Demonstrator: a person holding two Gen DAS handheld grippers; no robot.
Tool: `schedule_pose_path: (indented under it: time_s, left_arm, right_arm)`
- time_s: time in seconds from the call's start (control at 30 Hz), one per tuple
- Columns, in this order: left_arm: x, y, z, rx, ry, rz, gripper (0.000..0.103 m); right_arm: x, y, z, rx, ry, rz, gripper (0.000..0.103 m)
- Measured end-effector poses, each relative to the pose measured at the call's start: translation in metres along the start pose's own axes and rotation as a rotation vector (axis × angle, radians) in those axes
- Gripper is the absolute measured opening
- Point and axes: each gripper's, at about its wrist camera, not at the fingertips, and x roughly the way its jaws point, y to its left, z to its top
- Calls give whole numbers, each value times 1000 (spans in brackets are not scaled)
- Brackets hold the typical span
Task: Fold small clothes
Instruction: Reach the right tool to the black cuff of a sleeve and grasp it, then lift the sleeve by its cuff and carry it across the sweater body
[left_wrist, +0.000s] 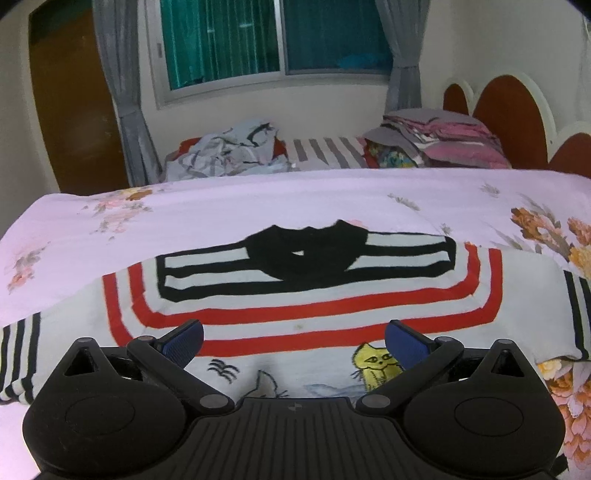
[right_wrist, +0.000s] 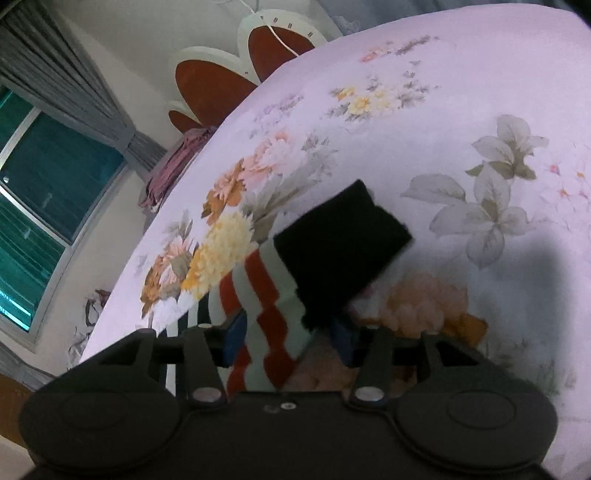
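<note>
left wrist: left gripper (left_wrist: 293, 341) agape over sweater (left_wrist: 295, 317) on floral bedspread (left_wrist: 221, 206); right gripper (right_wrist: 290, 334) clamps sleeve (right_wrist: 266, 302).

Floral bedsheet (left_wrist: 258, 206), curtained window (left_wrist: 277, 40), headboard (left_wrist: 506, 103)

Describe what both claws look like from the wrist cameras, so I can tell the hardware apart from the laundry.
Both look alike: a matte black body with ribbed housing in the middle, flanked by two rounded black lobes with oval insets. Black link arms with round silver pivot pins run forward to blue textured pads. The left claw shows this sharply; the right claw is darker and blurred. No cables, hands or sleeves show.
</note>
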Motion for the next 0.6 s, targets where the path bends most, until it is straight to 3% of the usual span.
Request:
schedule_pose_path:
  time_s: [0.03, 0.1, 0.13, 0.23, 0.37, 0.4, 0.43, 0.5, 0.53, 0.6]
  left_arm:
    - [1, -1, 1, 4, -2, 2, 103]
    - [2, 0, 4, 5, -7, 12, 103]
    - [3, 2, 5, -1, -8, 16, 103]
    - [9, 15, 7, -23, 1, 26, 103]
    - [15, 37, 0, -63, 56, 29, 103]
    - [13, 44, -3, -70, 60, 33, 103]
    - [12, 50, -6, -72, 62, 36, 103]
    - [9, 64, -12, -67, 56, 40, 103]
    - [7, 72, -16, -62, 54, 42, 103]
    - [7, 87, -22, -54, 65, 36, 103]
  right_arm:
    - [0, -2, 1, 9, -2, -4, 40]
    - [1, -6, 4, 14, -8, -30, 20]
    - [0, -10, 5, 27, -9, -30, 18]
    - [2, -11, 6, -6, -23, -45, 14]
    - [8, -6, 14, 0, -14, -48, 22]
    - [6, -3, 16, -8, -33, -85, 12]
    - [2, 5, 17, -60, -66, -130, 8]
    - [-8, 26, 14, -233, -128, -118, 7]
    - [-7, 27, 14, -252, -124, -131, 7]
    - [4, -1, 24, -15, -27, -169, 7]
